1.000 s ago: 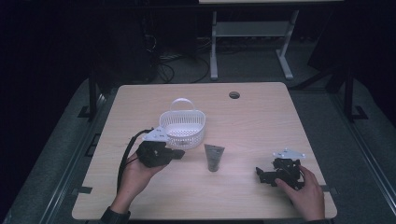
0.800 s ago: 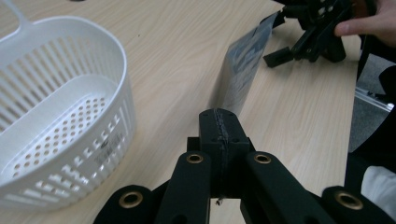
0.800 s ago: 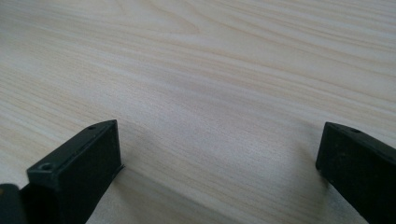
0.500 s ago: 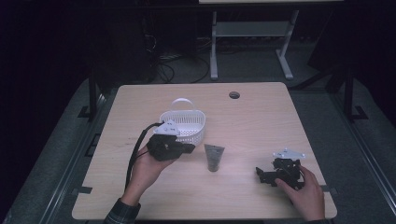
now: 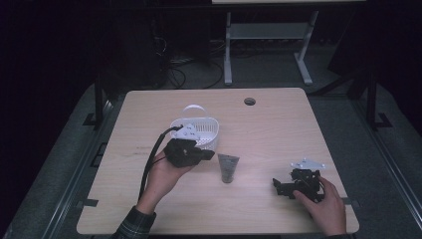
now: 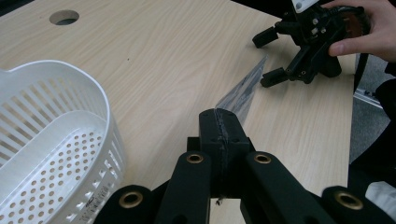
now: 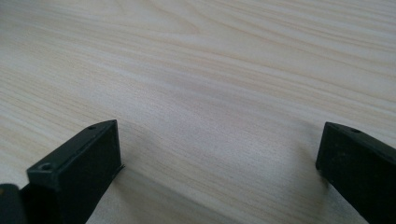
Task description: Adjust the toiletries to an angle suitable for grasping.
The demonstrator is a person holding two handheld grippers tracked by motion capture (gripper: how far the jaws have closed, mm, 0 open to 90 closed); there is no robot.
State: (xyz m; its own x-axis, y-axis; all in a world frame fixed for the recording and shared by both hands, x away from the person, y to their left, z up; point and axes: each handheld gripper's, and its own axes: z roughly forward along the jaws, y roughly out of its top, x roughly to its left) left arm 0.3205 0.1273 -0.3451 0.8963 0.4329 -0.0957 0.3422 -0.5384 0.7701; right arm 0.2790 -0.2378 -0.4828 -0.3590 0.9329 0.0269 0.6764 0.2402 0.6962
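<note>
The left gripper point(image 5: 206, 155) has its jaws pressed together with nothing between them; in the left gripper view they meet in a single closed seam point(image 6: 223, 126). It hovers just near of the white basket point(image 5: 201, 130), tips pointing right toward the grey pouch point(image 5: 228, 168). The left hand point(image 5: 166, 172) cups the gripper from below, forearm entering from the near edge at a slant. The right gripper point(image 5: 279, 186) rests low over the table point(image 5: 278, 124) at the near right, jaws spread wide apart and empty, tips pointing left; the right hand point(image 5: 323, 201) grasps it from the near side. The pouch lies flat on the table between the two grippers, just right of the basket and well apart from the right gripper. Its long axis runs near to far, wide end far, narrow end near. Compared with half a second ago, the left gripper has shifted slightly right and far, closer to the basket wall; the pouch, basket and right gripper are unchanged in position.
</note>
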